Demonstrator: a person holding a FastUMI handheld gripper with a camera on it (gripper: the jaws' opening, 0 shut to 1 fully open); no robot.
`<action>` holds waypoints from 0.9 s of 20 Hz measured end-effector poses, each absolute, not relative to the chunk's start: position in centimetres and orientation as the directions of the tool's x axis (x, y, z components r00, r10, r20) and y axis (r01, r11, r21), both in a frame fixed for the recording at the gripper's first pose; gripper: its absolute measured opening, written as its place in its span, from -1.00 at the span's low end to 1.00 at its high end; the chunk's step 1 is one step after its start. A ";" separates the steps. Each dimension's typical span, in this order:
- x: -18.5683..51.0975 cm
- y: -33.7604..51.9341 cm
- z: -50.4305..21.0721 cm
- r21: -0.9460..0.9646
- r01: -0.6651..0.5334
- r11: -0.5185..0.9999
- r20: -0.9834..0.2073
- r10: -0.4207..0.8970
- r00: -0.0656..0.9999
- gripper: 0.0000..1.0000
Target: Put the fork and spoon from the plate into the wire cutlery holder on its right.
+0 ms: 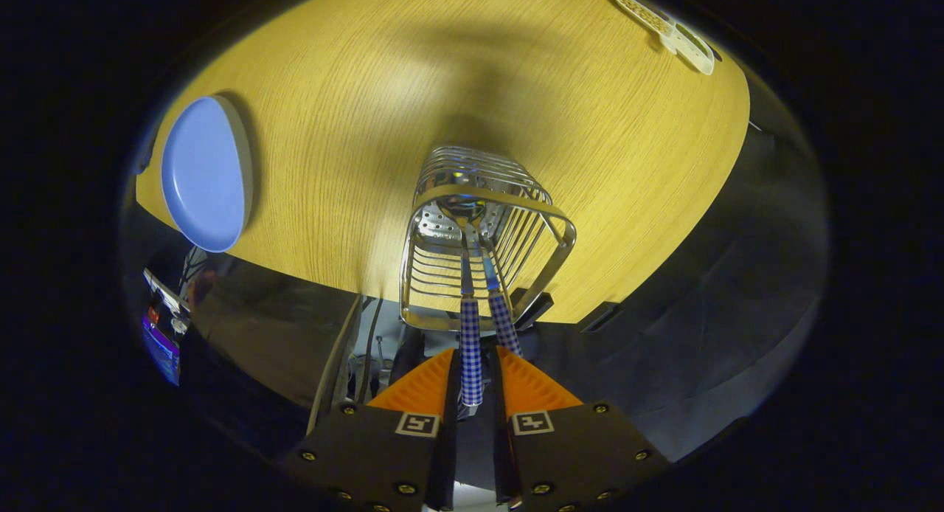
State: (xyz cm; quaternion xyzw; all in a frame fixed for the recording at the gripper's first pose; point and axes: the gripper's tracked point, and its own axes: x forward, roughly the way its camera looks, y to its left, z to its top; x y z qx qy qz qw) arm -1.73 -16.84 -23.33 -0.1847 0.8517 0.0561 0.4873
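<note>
Between your hand-held gripper fingers runs a checked-handle utensil, long axis straight ahead, head down in the wire cutlery holder just beyond the tips. Fingers look closed on its handle, tho contact on both sides isn't certain. A 2nd checked handle leans just beside it, also in the holder. Blue plate sits well off to the left on the bench, w/ nothing on it.

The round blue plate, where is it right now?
In the gripper view the round blue plate lies bare on the yellow wooden table, well left of the wire cutlery holder, beyond the gripper.
</note>
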 end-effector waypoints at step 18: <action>-1.9 -11.3 -16.0 -0.178 -0.164 0.970 -0.883 -0.084 0.461 0.94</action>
